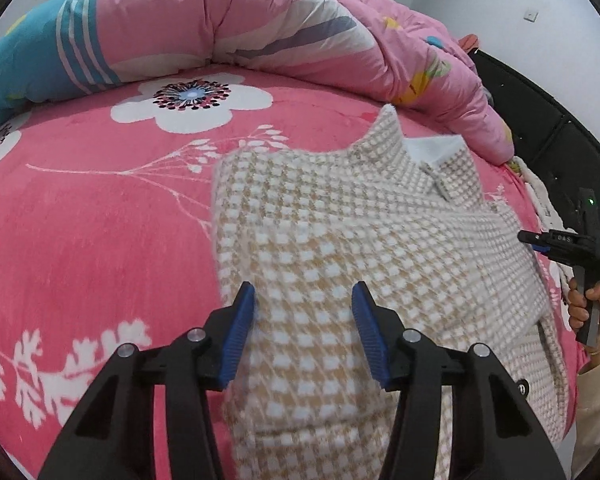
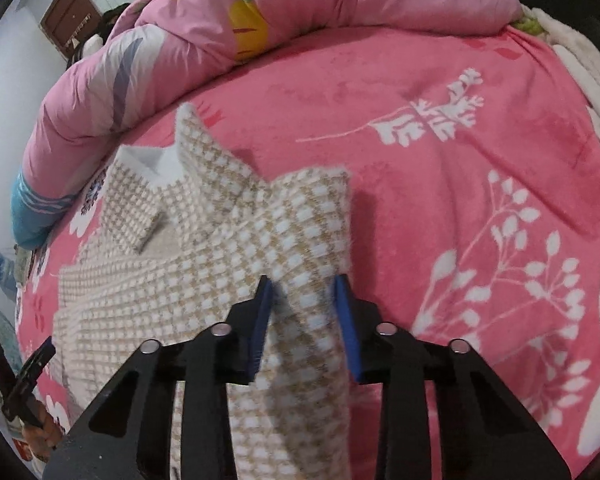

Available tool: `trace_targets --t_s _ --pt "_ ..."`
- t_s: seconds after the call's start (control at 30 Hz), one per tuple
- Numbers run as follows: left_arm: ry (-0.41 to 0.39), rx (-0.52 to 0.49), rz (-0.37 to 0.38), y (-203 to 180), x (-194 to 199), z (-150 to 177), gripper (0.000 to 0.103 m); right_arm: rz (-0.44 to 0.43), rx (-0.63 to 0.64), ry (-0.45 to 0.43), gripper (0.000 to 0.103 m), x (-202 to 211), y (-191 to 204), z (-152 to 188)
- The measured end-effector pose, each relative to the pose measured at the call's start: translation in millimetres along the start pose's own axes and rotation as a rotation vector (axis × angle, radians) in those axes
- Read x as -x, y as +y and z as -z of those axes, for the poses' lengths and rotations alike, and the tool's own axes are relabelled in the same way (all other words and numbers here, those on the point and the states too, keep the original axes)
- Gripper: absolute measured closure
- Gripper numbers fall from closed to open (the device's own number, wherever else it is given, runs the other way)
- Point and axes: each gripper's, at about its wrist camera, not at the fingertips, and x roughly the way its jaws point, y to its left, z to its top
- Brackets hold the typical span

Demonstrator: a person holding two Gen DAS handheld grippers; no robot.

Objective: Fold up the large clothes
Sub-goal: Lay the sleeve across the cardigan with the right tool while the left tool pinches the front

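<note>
A beige-and-white checked coat (image 1: 340,208) lies spread on a pink flowered bedspread (image 1: 80,220), its collar (image 1: 432,152) toward the far side. In the left wrist view a raised fold near the coat's left edge fills the gap between the blue pads of my left gripper (image 1: 304,292). My right gripper (image 2: 303,280) pinches a lifted ridge of the coat (image 2: 204,280) near its right edge. Each gripper also shows in the other view: the right gripper (image 1: 526,237) at the coat's far right in a hand (image 1: 592,304), the left gripper (image 2: 46,346) at the lower left.
A bulky pink quilt (image 1: 260,20) with a teal striped end (image 1: 20,68) is heaped along the far side of the bed, also seen as the quilt (image 2: 300,0). A dark headboard (image 1: 548,120) stands to the right. Bare bedspread (image 2: 460,200) extends right of the coat.
</note>
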Motion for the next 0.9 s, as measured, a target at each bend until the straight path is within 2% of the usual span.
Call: trace_targets --t_s 0.13,0.2,0.37,0.47,0.53,0.57,0.63,0.77,0.9 --pt "0.023 0.042 -0.023 7.0 -7.8 -6.2 0.054 -0.036 -0.037 0.005 0.070 -2.7 -8.8 -1.4" --pt "0.034 0.048 -0.023 8.6 -9.8 -6.9 0.054 -0.038 -0.032 0.008 0.061 -4.5 -9.8 -1.7" --pt "0.025 0.022 -0.024 5.1 -6.1 -7.5 0.055 -0.025 -0.011 0.002 0.059 -7.3 -8.0 -0.9" --pt "0.021 -0.036 -0.070 -3.4 -4.7 -7.6 0.067 -0.020 -0.008 0.003 0.063 -9.0 -9.5 -1.4" --pt "0.028 -0.055 -0.105 -5.5 -6.1 -7.8 0.080 -0.026 -0.009 0.007 0.067 -9.4 -11.1 -0.6" --pt "0.034 -0.074 -0.141 -5.9 -7.3 -8.0 0.091 -0.025 -0.005 0.005 0.069 -9.6 -10.4 -0.3" --pt "0.028 -0.089 -0.144 -6.7 -4.8 -9.4 0.096 -0.019 0.005 -0.002 0.071 -8.4 -8.7 -0.7" --pt "-0.074 -0.149 -0.103 -27.7 23.2 -28.6 0.097 -0.010 0.010 -0.013 0.074 -6.5 -4.7 -1.6" --pt "-0.243 -0.221 -0.084 -56.0 60.7 -63.4 0.097 -0.004 -0.001 -0.026 0.076 -4.5 -5.3 -1.9"
